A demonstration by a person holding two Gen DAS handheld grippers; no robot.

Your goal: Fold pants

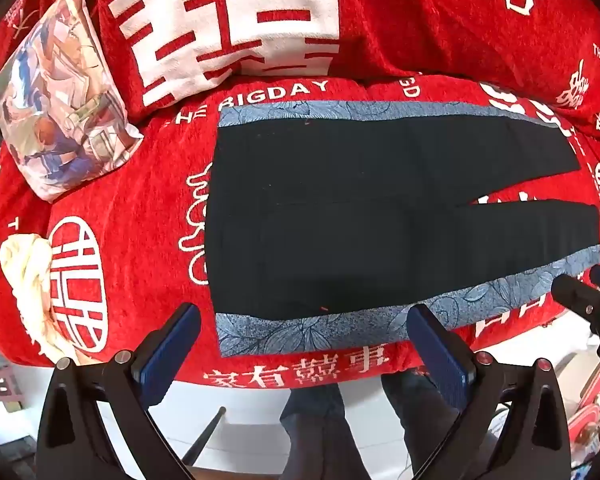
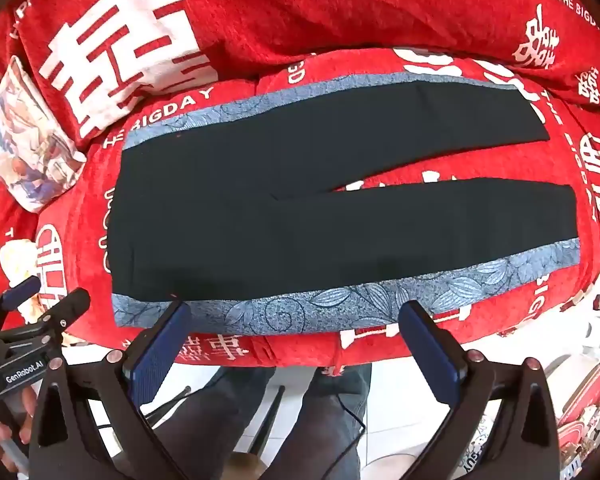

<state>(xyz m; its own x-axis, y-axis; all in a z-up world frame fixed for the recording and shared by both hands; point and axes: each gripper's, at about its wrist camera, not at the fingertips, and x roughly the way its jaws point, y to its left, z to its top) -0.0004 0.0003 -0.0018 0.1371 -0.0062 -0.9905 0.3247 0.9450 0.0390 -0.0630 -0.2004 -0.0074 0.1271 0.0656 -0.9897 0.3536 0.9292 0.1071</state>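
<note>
A pair of black pants [image 1: 380, 216] lies spread flat on a red blanket [image 1: 148, 184] printed with white characters and the words "THE BIGDAY". The waist is to the left and the two legs run to the right, parted in a narrow V so that red cloth shows between them. A blue flowered stripe [image 1: 340, 328] runs along the near edge of the near leg, and a matching stripe lines the far edge of the far leg. The left gripper [image 1: 304, 332] hovers at the near edge of the blanket, its jaws spread wide with nothing between them; its blue pads [image 1: 168, 356] sit just in front of the near stripe at the waist end, and whether they touch the cloth cannot be told. The right gripper [image 2: 296, 328] is likewise wide open and empty, its pads [image 2: 432, 352] at the near stripe farther along the leg. Each gripper shows at the edge of the other's view. A patterned pillow [image 1: 60, 96] leans at the far left, beside a larger red cushion [image 1: 236, 24], and a cream cloth [image 1: 32, 280] lies at the near left. Below the blanket's edge the person's legs [image 2: 260, 412] stand on a white tiled floor [image 1: 252, 408].
</note>
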